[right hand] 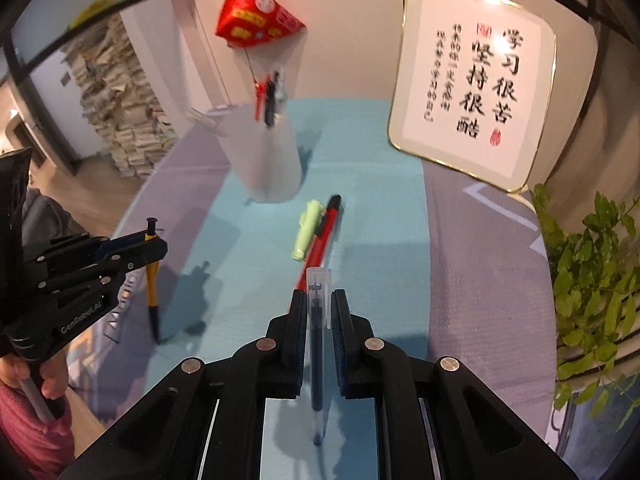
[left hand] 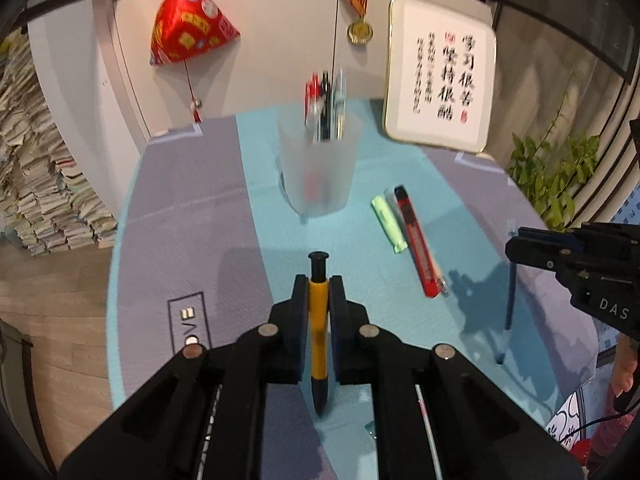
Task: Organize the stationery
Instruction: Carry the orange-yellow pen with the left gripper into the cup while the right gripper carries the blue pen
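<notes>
My left gripper (left hand: 319, 292) pinches a yellow pen (left hand: 318, 320) across its barrel, black plunger at twelve o'clock, tip hanging toward six. My right gripper (right hand: 319, 304) is clamped on a blue gel pen (right hand: 317, 336), clear cap up, tip down. Both pens are clear of the table mat (left hand: 248, 240).

Farther out, at about one o'clock from the left gripper, a green highlighter (left hand: 389, 222) and a red utility knife (left hand: 418, 240) lie side by side, seemingly touching. Beyond them, near twelve, the frosted pen cup (left hand: 318, 164) already holds several pens.

I judge the risk to be at the cup: each pen is gripped along its length, so it could swivel between the pads, catch the rim or the pens inside, and tip the light cup. Two grippers arriving together could also collide.

Only the right wrist view shows a hand (right hand: 48, 384) on the left gripper's handle and the yellow pen's full hanging length. The left wrist view shows the blue gel pen dangling below the right gripper.
</notes>
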{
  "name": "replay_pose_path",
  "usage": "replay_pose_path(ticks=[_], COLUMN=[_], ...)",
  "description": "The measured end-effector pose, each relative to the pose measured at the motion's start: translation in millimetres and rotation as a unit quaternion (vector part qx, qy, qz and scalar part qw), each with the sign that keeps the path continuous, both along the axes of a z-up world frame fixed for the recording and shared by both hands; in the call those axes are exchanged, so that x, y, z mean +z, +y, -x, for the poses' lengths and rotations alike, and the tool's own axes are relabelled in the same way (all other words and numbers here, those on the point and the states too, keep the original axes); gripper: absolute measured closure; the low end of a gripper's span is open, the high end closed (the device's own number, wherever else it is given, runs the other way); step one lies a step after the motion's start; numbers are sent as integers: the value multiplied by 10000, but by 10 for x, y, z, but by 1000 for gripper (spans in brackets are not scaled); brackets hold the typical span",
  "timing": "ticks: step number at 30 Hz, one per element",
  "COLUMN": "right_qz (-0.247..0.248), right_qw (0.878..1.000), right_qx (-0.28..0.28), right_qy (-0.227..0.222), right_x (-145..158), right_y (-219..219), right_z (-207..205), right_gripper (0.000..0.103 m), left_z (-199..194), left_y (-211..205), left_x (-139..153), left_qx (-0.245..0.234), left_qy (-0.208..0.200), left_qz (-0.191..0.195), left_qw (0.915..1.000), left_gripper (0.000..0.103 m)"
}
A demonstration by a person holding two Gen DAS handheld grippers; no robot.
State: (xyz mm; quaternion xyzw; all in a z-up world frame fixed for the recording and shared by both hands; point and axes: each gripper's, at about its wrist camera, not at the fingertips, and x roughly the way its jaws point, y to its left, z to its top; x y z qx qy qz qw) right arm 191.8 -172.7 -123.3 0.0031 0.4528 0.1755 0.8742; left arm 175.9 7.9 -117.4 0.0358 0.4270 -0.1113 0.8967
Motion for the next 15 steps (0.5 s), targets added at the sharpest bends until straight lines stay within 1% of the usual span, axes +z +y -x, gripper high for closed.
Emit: replay_pose_path(ticks=[7,15], right_qz=[-117,-256], right_qw=[9996,9981], right_qx=[-13,-83], right_qy=[-275,-554], right_x=[168,348], right_y=[25,-28], right_z=[92,199], right_gripper=[90,90], left_z=[72,50], left_y=[11,23], left_x=[176,314], left_qx=[-17,-4], left_qy=[-278,-440], left_qz=[0,-55], left_qw=[9996,9990], left_gripper=[95,95])
